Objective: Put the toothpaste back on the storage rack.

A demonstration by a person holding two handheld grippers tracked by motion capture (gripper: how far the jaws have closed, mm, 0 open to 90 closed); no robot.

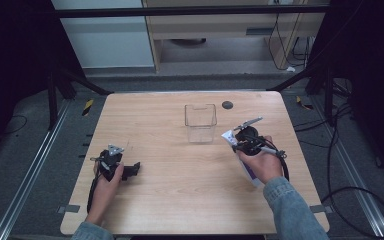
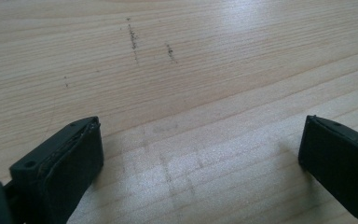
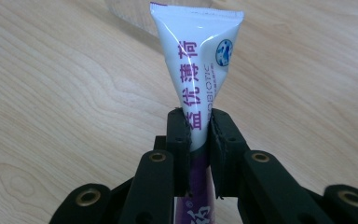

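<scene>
right tool (image 3: 198, 140) pinching white-purple tube (image 3: 198, 60) mid-body, just right of clear bin (image 1: 200, 123); tube gripped, drop into bin likely left. left tool (image 2: 200, 154) spread, idle on tabletop (image 1: 180, 170).

The left gripper (image 1: 134, 169) lay low near the table's (image 1: 180, 190) front-left corner, jaws spread wide, gripped by the left hand (image 1: 105, 182). The right gripper (image 1: 231, 141), near the right edge, had its jaws pinched together, right hand (image 1: 265, 165) behind it.
</scene>
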